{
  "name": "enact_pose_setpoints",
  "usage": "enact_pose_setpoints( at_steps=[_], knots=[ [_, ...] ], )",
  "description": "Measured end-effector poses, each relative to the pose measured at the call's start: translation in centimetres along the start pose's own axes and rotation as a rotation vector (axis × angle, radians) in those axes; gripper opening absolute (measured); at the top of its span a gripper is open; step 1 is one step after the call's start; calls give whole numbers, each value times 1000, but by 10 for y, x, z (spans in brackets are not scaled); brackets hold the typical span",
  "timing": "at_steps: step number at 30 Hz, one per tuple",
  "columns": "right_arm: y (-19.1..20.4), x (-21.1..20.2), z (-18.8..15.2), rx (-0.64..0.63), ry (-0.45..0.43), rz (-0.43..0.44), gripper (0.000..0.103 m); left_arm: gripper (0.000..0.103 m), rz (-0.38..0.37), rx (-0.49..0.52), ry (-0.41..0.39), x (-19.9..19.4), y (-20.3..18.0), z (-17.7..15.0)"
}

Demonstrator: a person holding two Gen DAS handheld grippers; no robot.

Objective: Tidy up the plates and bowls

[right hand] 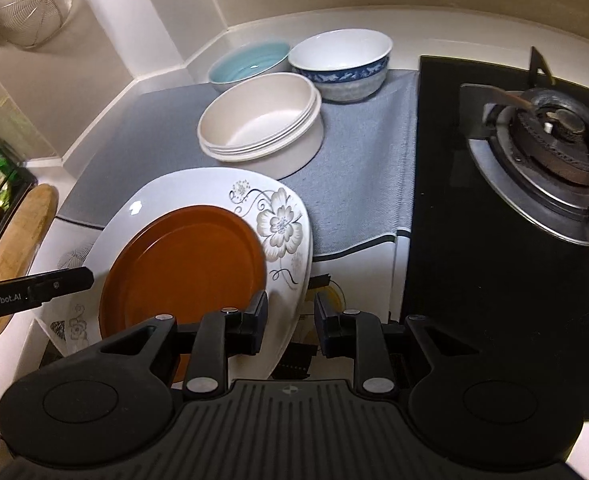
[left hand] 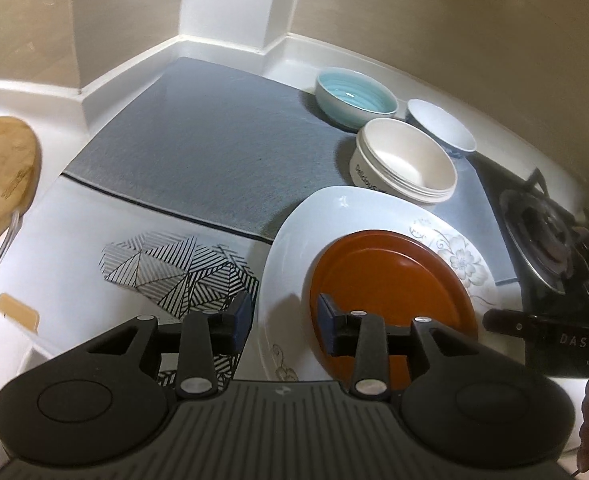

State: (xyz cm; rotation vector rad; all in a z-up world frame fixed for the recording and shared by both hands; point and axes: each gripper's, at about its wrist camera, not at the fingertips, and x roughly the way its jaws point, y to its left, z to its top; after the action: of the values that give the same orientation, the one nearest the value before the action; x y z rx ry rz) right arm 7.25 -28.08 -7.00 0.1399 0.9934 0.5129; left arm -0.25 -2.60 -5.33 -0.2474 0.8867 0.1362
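Note:
A large white flowered plate (left hand: 294, 240) (right hand: 174, 192) lies on the counter, partly over a grey mat, with an orange plate (left hand: 390, 284) (right hand: 186, 264) on top of it. My left gripper (left hand: 284, 316) straddles the white plate's left rim, one finger outside and one over the orange plate; the pads stand apart from the rim. My right gripper (right hand: 290, 316) straddles the right rim in the same way, with a gap showing beside the outer finger. Behind the plates stand a teal bowl (right hand: 250, 65), a blue-patterned bowl (right hand: 342, 64) and stacked cream bowls (right hand: 260, 120).
The grey mat (left hand: 198, 140) covers the back counter up to the wall corner. A gas stove (right hand: 534, 140) on black glass lies to the right. A wooden board (left hand: 2, 160) and a black-and-white patterned trivet (left hand: 174, 268) lie to the left. A strainer (right hand: 34, 0) hangs on the wall.

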Motion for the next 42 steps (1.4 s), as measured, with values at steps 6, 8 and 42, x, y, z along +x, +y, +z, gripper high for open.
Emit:
enact_pose_setpoints(
  at_steps=[6,8,42],
  knots=[
    [0,4,1,-13,26,30,28,41,5,-50,-5,2,8,0],
    [3,6,0,-32,34,30,28,41,-10,-73,3,5,13,2],
    [42,22,2,41,60,-48,25,14,-317,-47,137,46,93,33]
  ],
)
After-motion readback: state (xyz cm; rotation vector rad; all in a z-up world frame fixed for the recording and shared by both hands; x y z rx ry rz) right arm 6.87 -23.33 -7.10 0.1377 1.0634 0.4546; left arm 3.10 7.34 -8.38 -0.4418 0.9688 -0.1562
